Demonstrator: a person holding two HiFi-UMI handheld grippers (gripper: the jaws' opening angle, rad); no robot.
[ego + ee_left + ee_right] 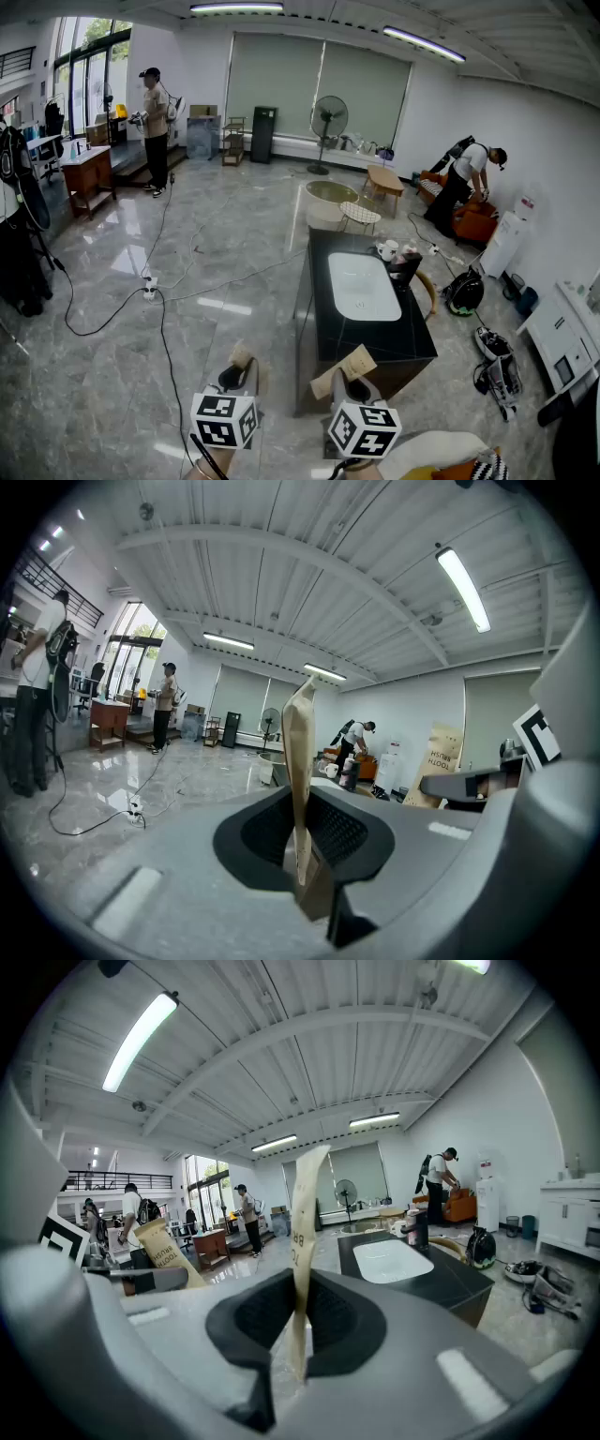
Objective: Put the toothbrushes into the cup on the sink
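Grey marble floor (112,375) fills the big room, with cables (164,319) trailing across it. From my head view, the black table (417,349) stands at 1 o'clock. Its white basin (362,286) is in the middle and the white cup (387,249) sits at the table's 12 o'clock end.

Both grippers hover low at 6 o'clock, short of the table. The left gripper (240,377) has its fingers pinched narrow on the left packet (242,357), a brown paper toothbrush sleeve standing edge-on between them. The right gripper (350,387) clamps the right packet (343,367), printed TOOTH BRUSH, the same way. Both packets are well apart from the cup.

One person (155,131) stands at 10 o'clock, and another person (464,183) bends over at 2 o'clock.
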